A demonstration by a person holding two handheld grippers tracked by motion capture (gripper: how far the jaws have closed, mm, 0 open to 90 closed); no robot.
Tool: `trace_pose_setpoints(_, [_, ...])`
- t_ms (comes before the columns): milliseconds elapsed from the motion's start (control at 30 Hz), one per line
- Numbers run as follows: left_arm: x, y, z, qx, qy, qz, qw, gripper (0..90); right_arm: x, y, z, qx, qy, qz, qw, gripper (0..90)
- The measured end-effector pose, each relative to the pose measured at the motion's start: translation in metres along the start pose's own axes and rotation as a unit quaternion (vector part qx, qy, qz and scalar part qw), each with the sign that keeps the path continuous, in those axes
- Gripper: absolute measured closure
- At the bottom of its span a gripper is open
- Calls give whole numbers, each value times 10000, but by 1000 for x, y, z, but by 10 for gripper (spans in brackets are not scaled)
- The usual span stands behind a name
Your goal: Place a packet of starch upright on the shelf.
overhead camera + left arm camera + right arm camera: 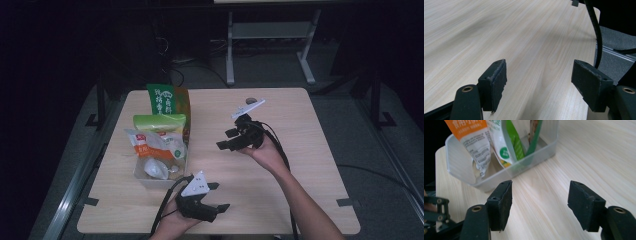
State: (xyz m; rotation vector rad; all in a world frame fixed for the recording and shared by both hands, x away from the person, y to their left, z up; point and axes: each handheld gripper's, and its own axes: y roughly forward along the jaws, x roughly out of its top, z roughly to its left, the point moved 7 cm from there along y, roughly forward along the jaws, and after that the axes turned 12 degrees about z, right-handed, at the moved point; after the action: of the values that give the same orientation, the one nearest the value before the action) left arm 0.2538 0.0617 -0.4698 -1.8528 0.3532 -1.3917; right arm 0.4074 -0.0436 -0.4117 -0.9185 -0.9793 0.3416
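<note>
On the left side of the pale wooden worktop (280, 200) stands a clear plastic box (142, 177). It is full of food packets standing on end. At the back is a tall green and orange packet (167, 100). In front of it is a light green packet (159, 121). Nearest the person is a white and orange packet (150, 145) that leans over a see-through bag (156, 170) with white things inside.

Just in front of the box, near the worktop's front edge, is the left claw (215, 196), held in the person's left hand (172, 222). A grey three-cornered plate sits on top of it. In the left claw's own view, the left claw (539, 81) is released. Its two black pads stand wide apart, with nothing but bare wood between them.

Further right, about the middle of the worktop, is the right claw (227, 139), held in the person's right hand (267, 155). It points left, toward the box, and is near it but not touching. In the right claw's own view, the right claw (540, 198) is released too. Its pads are far apart with bare wood between them, and the clear plastic box (544, 147) stands just past them, with the packets in it.

A black cable (282, 150) runs back from the right claw along the arm.
</note>
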Motion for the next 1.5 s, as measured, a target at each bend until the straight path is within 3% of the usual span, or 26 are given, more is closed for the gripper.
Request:
trace_pose_setpoints(733, [0,0,1,6,-83,-38,10000,270,-58,-22,-15,-155,339,71,9993,322])
trace_pose_setpoints(1500, [0,-1,3,42,-63,-52,10000,267,-114,-36,-22,-129,737,18,9972,307])
